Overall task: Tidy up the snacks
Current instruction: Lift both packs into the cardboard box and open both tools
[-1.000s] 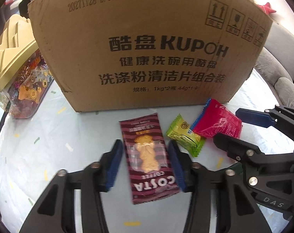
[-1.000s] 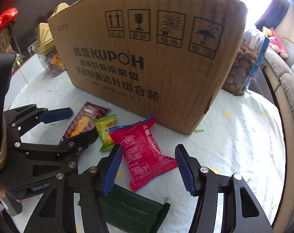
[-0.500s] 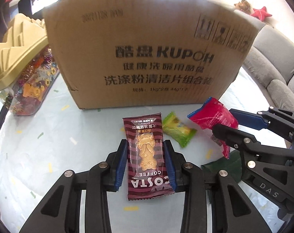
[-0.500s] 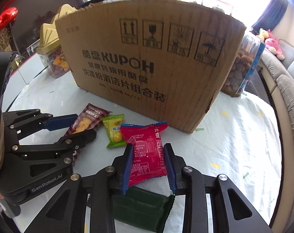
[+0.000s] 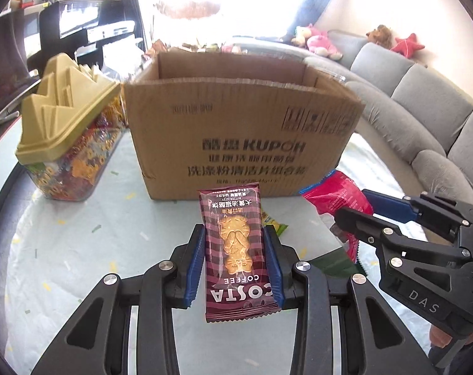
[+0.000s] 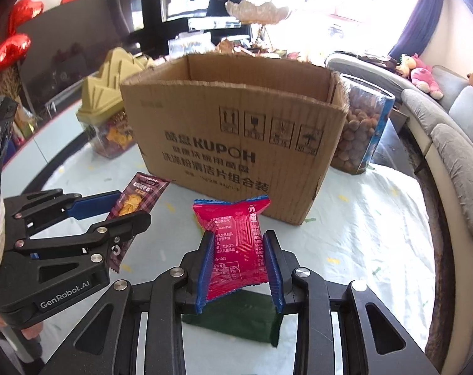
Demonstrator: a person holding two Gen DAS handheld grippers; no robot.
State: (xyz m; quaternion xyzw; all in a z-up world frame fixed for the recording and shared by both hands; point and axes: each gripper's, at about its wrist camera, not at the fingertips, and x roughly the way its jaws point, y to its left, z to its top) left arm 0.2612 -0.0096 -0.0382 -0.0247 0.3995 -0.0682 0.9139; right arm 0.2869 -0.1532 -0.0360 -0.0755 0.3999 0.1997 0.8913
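Observation:
My left gripper (image 5: 234, 243) is shut on a maroon Costa Coffee biscuit packet (image 5: 234, 250), lifted off the table in front of the open cardboard box (image 5: 242, 137). In the right wrist view my right gripper (image 6: 238, 250) is shut on a red snack packet (image 6: 236, 250), also raised before the cardboard box (image 6: 236, 143). Each gripper shows in the other's view: the right gripper (image 5: 356, 207) with the red packet (image 5: 333, 193), the left gripper (image 6: 131, 211) with the maroon packet (image 6: 136, 201). A yellow-green candy (image 5: 273, 223) peeks out behind the maroon packet. A dark green packet (image 6: 236, 318) lies on the table under the right gripper.
A clear snack jar with a tan peaked lid (image 5: 67, 131) stands left of the box. A jar of brown nuts (image 6: 361, 131) stands at the box's right. The round table (image 6: 376, 234) has a pale speckled cloth. A grey sofa (image 5: 423, 109) curves along the right.
Both grippers closed on their packets and lifted them off the table. The view rose, so the box's open top now shows.

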